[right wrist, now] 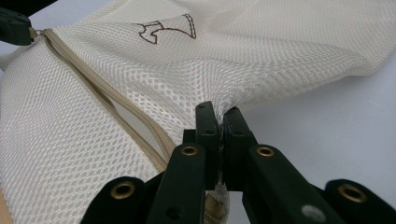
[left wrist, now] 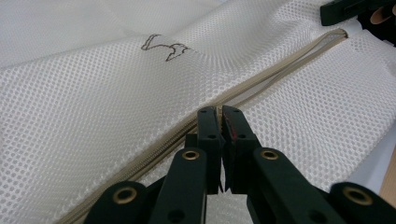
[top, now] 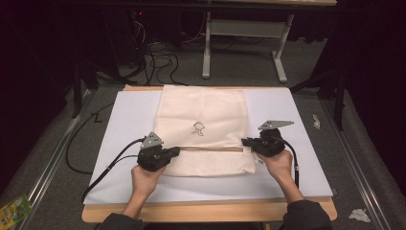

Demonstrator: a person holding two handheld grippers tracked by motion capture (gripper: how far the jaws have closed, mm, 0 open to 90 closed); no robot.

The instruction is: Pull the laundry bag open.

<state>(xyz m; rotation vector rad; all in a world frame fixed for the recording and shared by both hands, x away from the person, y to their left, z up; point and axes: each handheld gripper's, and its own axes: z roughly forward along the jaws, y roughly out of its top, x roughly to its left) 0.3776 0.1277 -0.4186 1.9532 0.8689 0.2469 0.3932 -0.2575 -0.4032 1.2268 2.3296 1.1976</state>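
Note:
A cream mesh bag (top: 203, 110) lies flat on the white sheet (top: 297, 158), with a small dark outline logo (top: 197, 128) at its middle. A beige zipper (top: 210, 149) runs across its near part. My left gripper (top: 176, 152) is at the zipper's left end, its jaws shut on the bag (left wrist: 93, 116) right at the zipper line (left wrist: 280, 65), as the left gripper view (left wrist: 219, 112) shows. My right gripper (top: 245, 142) is at the zipper's right end. In the right gripper view (right wrist: 218, 111) it is shut on a pinch of mesh (right wrist: 289, 56) beside the zipper (right wrist: 93, 88).
The sheet covers a wooden table (top: 206, 212). On the floor are black cables (top: 158, 57), a white table frame (top: 249, 28) behind, a green packet (top: 14, 208) at the near left and crumpled paper (top: 359, 214) at the near right.

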